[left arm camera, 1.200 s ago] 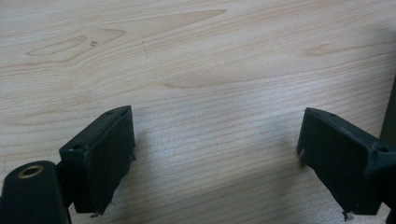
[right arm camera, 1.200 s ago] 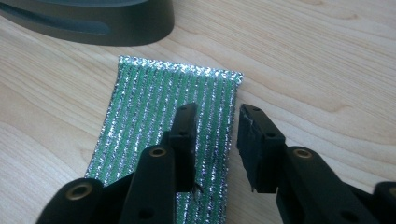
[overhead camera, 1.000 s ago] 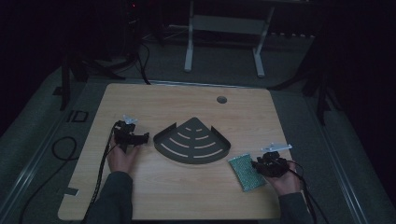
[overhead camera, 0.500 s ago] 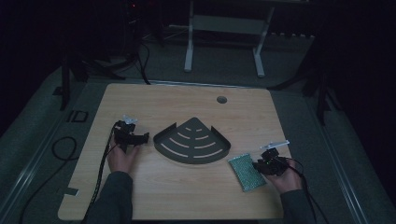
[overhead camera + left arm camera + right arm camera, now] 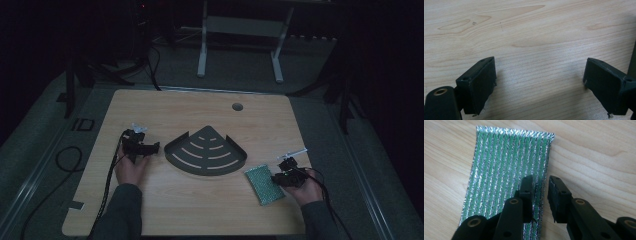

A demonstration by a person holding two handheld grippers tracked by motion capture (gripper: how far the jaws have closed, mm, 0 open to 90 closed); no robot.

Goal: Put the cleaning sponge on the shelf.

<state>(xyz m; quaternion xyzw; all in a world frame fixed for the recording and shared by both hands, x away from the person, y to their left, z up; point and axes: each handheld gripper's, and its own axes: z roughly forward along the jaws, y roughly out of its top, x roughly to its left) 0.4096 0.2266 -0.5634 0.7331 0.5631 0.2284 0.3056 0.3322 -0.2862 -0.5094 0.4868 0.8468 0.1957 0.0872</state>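
Note:
A green, silver-threaded scouring pad (image 5: pixel 264 184) (image 5: pixel 506 162) lies flat on the wooden table (image 5: pixel 200 210) at the front right. My right gripper (image 5: pixel 276 179) (image 5: pixel 540 182) is at the pad's right edge. Its jaws stand narrowly apart, one over the pad and one at its border, with the edge pinched between them. A dark, fan-shaped corner shelf (image 5: pixel 172 150) with curved slots rests mid-table. Left of it, my left gripper (image 5: pixel 152 148) (image 5: pixel 539 75) is wide open over bare wood and holds nothing.
A round cable hole (image 5: pixel 237 106) sits near the table's far edge. Cables (image 5: pixel 107 180) trail from the left gripper off the front left. A white stand (image 5: pixel 240 25) is on the floor behind the table. The room around is dark.
The right hand has shifted slightly at the pad's edge. The left gripper and the shelf have not moved.

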